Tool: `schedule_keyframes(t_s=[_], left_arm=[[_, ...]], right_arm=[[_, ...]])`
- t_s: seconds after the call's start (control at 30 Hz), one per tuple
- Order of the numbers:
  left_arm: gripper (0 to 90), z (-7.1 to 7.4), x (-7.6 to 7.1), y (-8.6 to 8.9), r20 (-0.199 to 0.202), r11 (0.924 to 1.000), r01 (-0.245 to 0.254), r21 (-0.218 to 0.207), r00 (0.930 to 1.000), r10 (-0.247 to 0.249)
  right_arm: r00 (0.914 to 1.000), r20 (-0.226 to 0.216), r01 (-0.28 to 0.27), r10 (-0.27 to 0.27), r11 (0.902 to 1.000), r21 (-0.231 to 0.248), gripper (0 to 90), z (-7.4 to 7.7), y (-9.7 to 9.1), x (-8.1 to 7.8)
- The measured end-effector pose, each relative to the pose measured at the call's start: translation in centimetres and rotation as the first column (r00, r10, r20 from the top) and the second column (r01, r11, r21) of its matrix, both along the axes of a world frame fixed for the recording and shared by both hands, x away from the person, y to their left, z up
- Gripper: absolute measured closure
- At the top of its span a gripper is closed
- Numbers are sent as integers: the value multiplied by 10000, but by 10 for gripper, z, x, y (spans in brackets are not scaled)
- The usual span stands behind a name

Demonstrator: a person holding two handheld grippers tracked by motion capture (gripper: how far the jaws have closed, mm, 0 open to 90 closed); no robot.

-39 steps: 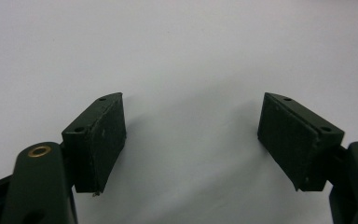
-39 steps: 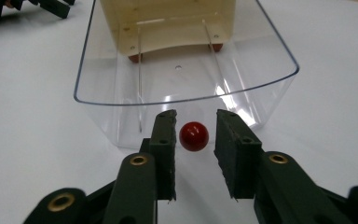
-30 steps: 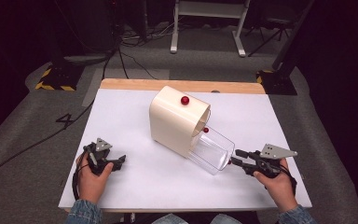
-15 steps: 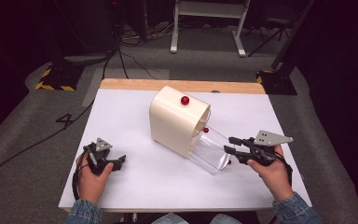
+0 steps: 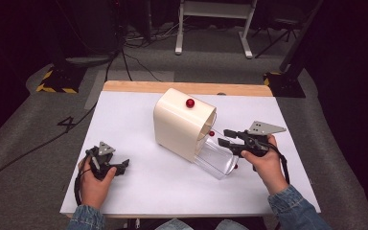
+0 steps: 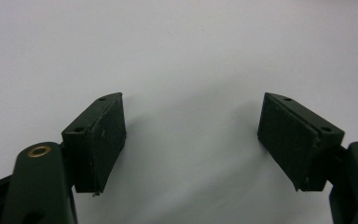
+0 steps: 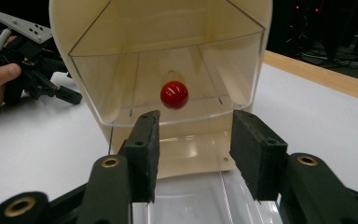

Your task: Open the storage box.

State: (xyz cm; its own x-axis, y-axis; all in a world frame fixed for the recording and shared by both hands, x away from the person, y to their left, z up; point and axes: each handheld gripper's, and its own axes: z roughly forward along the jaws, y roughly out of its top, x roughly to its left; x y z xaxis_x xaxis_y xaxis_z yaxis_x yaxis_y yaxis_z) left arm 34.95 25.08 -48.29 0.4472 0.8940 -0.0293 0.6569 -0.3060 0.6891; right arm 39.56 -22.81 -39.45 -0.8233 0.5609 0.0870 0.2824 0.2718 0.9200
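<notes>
A cream box (image 5: 179, 127) lies tilted mid-table with a red knob (image 5: 190, 103) on its top. A clear drawer (image 5: 216, 159) sticks out of its open end toward the front right. In the right gripper view a clear panel (image 7: 168, 88) inside the box (image 7: 74, 28) carries a red knob (image 7: 174, 94). My right gripper (image 5: 223, 136) hovers above the drawer and points at that knob. Its jaws (image 7: 193, 126) have just been opening and hold nothing. My left gripper (image 5: 124, 166) rests open on the table at the front left, its pads (image 6: 100, 140) over bare white surface.
The white table (image 5: 139, 110) has a wooden strip (image 5: 139, 86) along its far edge. My left gripper (image 7: 72, 95) and its hand appear beyond the box in the right gripper view. Cables and a stand's legs (image 5: 211, 28) lie on the dark floor behind.
My right hand has risen and moved left from the drawer's front end toward the box opening, and its jaws stand wider. The left hand has not moved.
</notes>
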Motion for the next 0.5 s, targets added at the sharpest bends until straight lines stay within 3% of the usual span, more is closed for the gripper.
schedule_keyframes(t_s=[0.23,0.5], left_arm=[[237,0,0,0,25,10000,1,32,10000,-1],[237,0,-1,0,47,10000,-15,34,10000,14]], right_arm=[[9989,287,-377,375,9993,47,654,-1,15,8],[9969,476,-634,632,9980,24,722,-4,24,12]])
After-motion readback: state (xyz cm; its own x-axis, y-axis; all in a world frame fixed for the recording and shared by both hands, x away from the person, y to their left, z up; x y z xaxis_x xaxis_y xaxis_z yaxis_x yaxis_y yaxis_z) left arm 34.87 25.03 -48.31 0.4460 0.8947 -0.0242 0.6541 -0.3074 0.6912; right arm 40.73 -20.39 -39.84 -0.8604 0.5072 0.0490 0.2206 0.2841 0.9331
